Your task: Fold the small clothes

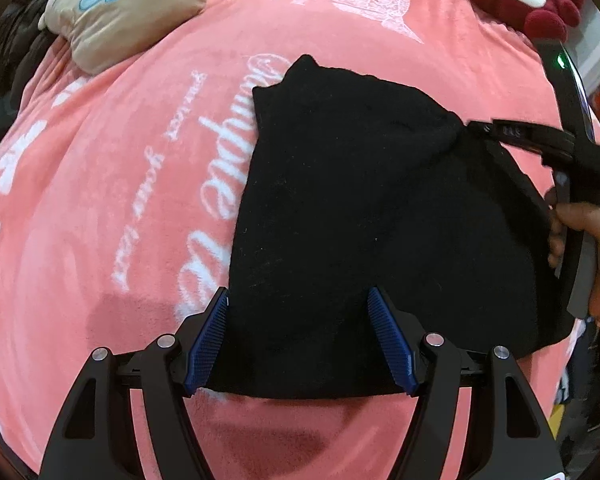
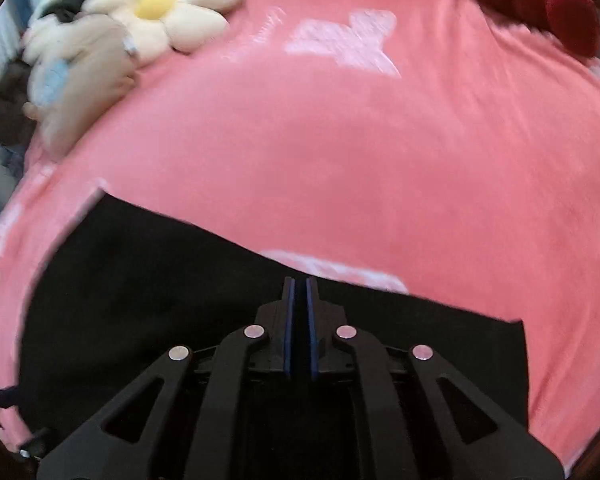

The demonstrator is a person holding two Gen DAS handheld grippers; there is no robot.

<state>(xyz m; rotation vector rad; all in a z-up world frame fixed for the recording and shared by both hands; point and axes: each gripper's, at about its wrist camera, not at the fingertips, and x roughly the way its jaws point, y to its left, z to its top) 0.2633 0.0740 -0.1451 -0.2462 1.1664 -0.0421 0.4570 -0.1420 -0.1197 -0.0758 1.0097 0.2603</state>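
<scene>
I see a pink blanket [image 1: 120,168] with white lettering covering the surface. At its far left edge lie a beige cushion [image 1: 112,12] with a blue patch and, just beside it, a cream flower cushion [image 2: 168,12] with a yellow centre. At the blanket's far right corner rests a dark red plush [image 1: 516,4] with white patches.

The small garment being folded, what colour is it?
Plain black, clearest in the left wrist view.

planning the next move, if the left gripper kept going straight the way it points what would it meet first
Most likely the black cloth: the left gripper points down at it with open jaws either side of its near part. The pink blanket lies beneath.
</scene>
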